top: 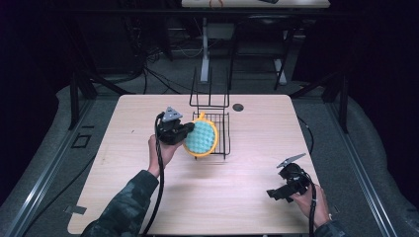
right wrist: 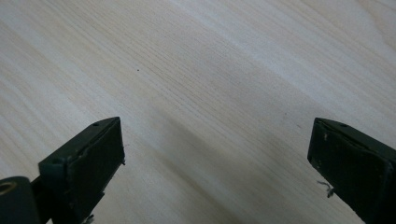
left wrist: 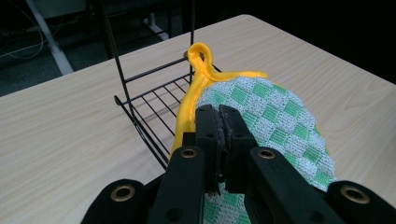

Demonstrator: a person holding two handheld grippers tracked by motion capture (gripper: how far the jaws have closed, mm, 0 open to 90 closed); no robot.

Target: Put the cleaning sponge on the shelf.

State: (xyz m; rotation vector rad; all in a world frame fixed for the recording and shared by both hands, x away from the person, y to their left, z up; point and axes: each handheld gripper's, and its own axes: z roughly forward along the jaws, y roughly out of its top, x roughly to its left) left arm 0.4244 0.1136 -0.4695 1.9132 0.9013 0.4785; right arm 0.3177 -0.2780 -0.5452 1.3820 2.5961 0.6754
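Tabletop point(right wrist: 224, 70) beneath spread right tongs point(right wrist: 217, 163); left tongs point(left wrist: 220, 122) pinch potholder point(left wrist: 275, 116).

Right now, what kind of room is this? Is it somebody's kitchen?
Probably not a kitchen. It looks like a lab or workshop: a bare wooden table stands on a grey floor, dark metal frames flank it, and loose cables lie behind.

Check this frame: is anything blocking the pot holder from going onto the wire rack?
Nothing visible. The left gripper is shut on the pot holder, right at the wire rack, whose grid looks bare.
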